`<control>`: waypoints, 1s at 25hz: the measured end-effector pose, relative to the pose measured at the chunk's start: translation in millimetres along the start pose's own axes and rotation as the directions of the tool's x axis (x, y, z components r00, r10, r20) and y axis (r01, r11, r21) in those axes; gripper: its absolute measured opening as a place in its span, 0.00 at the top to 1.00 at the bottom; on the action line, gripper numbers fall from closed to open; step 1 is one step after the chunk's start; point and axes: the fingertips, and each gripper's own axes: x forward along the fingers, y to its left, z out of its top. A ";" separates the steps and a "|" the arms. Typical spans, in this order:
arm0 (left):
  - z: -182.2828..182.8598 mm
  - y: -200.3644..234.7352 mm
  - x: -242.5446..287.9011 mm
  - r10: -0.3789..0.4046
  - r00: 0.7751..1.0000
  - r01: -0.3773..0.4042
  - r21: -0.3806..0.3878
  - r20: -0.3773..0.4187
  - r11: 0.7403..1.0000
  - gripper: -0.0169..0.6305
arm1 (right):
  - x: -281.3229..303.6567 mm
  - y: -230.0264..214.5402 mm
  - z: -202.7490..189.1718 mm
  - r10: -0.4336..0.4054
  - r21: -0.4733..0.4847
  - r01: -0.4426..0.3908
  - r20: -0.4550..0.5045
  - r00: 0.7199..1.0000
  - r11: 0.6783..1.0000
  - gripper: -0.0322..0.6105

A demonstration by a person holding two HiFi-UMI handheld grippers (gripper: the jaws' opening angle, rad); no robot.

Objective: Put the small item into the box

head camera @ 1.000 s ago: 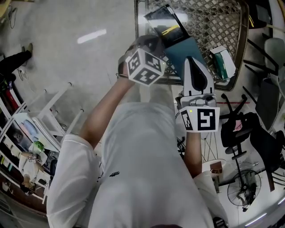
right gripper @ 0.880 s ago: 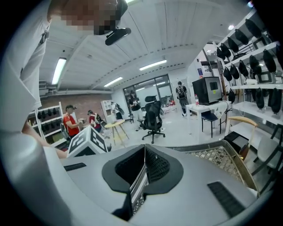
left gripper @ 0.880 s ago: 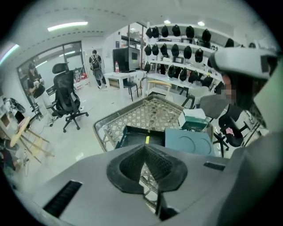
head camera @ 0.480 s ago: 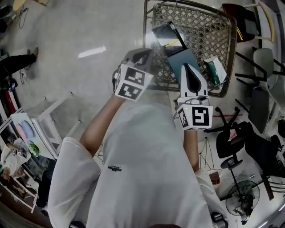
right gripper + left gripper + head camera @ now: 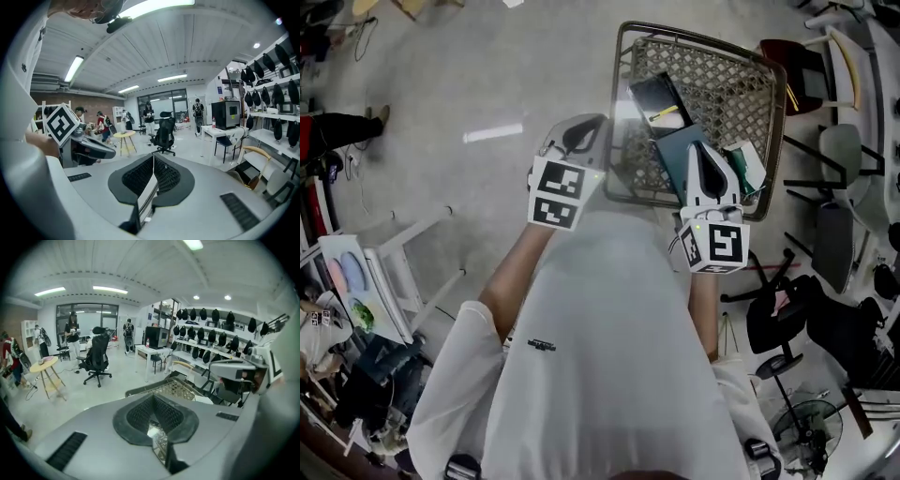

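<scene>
A metal mesh basket [image 5: 722,84] stands on the floor in front of me, also low ahead as the basket [image 5: 173,389] in the left gripper view. In it lie a teal box [image 5: 670,150], a dark flat pack [image 5: 654,94] and a small green-and-white carton [image 5: 748,164]. My left gripper [image 5: 586,127] hovers just left of the basket's rim, jaws closed to a narrow slit [image 5: 152,401]. My right gripper [image 5: 703,150] is held over the basket's near side, above the teal box. Its jaws [image 5: 153,161] are shut on a thin pale flat item [image 5: 146,192].
Chairs [image 5: 830,159] and a floor fan [image 5: 811,427] crowd the right side. A white rack [image 5: 384,272] stands at the left. A black office chair [image 5: 96,359], a round yellow table [image 5: 44,364], a white desk [image 5: 154,355] and standing people are farther off in the room.
The left gripper has drawn back down and to the left, from over the basket's left rim to beside it. The right gripper has stayed over the basket. More of the basket shows.
</scene>
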 end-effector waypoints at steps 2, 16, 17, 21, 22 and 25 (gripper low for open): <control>5.7 5.8 -11.2 0.018 1.000 -0.017 -0.015 0.024 1.000 0.97 | -0.1 1.6 5.9 0.003 -0.011 -0.003 0.009 1.000 1.000 0.95; 38.7 27.1 -55.9 0.102 0.982 -0.094 -0.060 0.156 0.994 0.97 | 7.7 3.4 40.9 0.028 -0.065 -0.023 0.068 0.997 0.998 0.95; 39.7 26.9 -56.9 0.102 0.982 -0.094 -0.060 0.160 0.994 0.97 | 7.5 3.5 42.1 0.027 -0.064 -0.022 0.071 0.997 0.998 0.95; 39.3 23.3 -57.3 0.102 0.981 -0.096 -0.044 0.163 0.994 0.97 | 3.7 3.5 41.6 0.029 -0.050 -0.025 0.076 0.997 0.998 0.95; 39.0 21.7 -57.6 0.099 0.982 -0.094 -0.040 0.164 0.995 0.97 | 1.7 3.3 40.4 0.027 -0.051 -0.024 0.074 0.997 0.998 0.95; 39.8 19.7 -60.2 0.093 0.981 -0.089 -0.034 0.169 0.995 0.97 | -2.2 2.2 37.9 0.019 -0.061 -0.015 0.067 0.998 0.998 0.95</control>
